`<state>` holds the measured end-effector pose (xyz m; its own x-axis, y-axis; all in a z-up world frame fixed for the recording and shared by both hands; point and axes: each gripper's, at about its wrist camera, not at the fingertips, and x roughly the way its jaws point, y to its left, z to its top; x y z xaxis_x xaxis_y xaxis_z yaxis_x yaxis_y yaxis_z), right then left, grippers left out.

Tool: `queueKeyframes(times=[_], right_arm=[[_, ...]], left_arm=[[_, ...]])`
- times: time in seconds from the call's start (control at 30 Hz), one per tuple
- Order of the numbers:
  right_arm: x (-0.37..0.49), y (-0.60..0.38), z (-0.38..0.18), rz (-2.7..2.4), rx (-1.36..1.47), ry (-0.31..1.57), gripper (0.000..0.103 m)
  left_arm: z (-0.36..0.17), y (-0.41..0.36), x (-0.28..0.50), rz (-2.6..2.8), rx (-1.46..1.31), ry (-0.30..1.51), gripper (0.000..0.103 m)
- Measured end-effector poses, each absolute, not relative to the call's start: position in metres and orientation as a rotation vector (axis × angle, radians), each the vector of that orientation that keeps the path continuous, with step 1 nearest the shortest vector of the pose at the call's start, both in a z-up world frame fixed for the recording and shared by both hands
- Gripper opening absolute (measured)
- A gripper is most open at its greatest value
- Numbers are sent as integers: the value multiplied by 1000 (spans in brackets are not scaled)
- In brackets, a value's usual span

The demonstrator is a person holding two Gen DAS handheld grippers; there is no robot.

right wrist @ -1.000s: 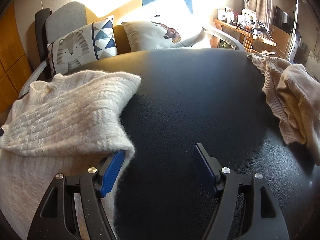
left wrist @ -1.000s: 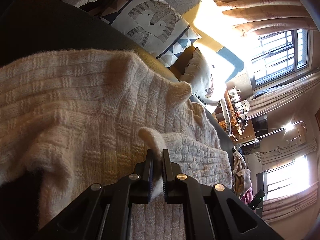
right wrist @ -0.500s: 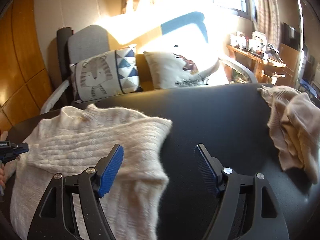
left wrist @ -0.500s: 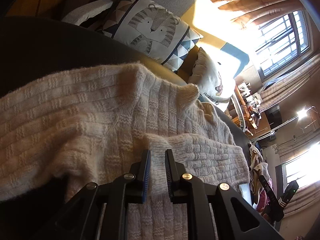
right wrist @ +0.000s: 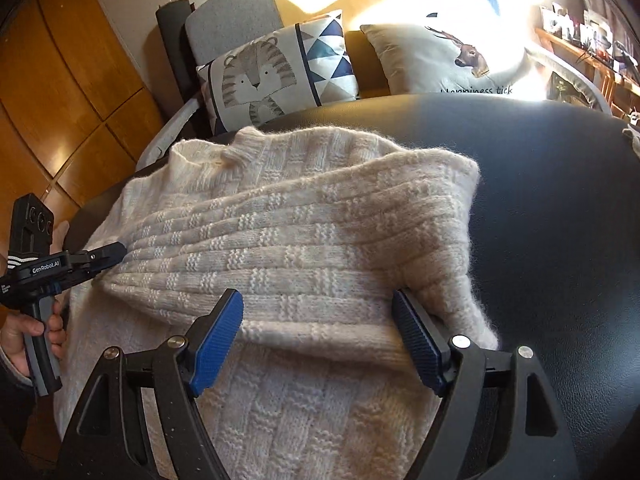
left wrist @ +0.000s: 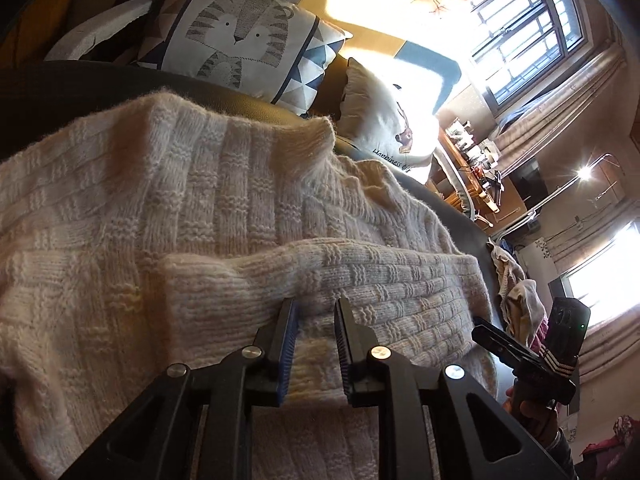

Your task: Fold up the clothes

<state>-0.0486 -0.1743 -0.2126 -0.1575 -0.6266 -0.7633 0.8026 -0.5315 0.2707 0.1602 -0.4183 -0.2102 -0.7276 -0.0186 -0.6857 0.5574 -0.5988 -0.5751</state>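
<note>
A black padded surface [right wrist: 560,208] fills the right half of the right wrist frame, with a cream knitted sweater [right wrist: 280,240] spread across its left and centre. The sweater lies flat, collar toward the upper left of that frame, and one sleeve [right wrist: 304,256] is folded across the body from right to left. In the left wrist frame the same sweater [left wrist: 160,208] covers the left and centre, the folded sleeve [left wrist: 320,276] running across the middle.

Behind the surface, at the top of the right wrist frame, a tiger-print cushion [right wrist: 276,76] stands beside a white deer-print cushion [right wrist: 448,60], both propped against a seat back in strong sunlight. A second heap of beige clothing [left wrist: 516,288] sits at the right of the left wrist frame.

The right gripper [right wrist: 320,340], at the bottom centre of its own frame, has its blue-padded jaws spread wide over the lower edge of the folded sleeve, holding nothing. The left gripper [left wrist: 316,344], at the bottom centre of its frame, has its jaws parted by a narrow gap just above the sleeve's cuff end; no cloth is pinched between them. From the right wrist view the left gripper [right wrist: 116,252] appears at the left edge, its tips at the sleeve's end.
</note>
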Motion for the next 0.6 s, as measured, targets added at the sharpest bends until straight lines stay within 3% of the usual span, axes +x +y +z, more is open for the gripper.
queueKeyframes(times=[0.17, 0.37, 0.5, 0.6], right_arm=[[-45, -177, -212, -1866, 1060, 300, 80], [-30, -170, -189, -1989, 966, 359, 80], [-30, -178, -207, -1970, 1015, 468, 83], [-31, -178, -219, -1954, 1005, 485, 91]], left_arm=[[-207, -415, 160, -2356, 934, 1146, 19], [-191, -397, 150, -2360, 1026, 907, 21], [-199, -399, 155, -2359, 1004, 936, 21], [-203, -402, 162, -2378, 954, 970, 21]])
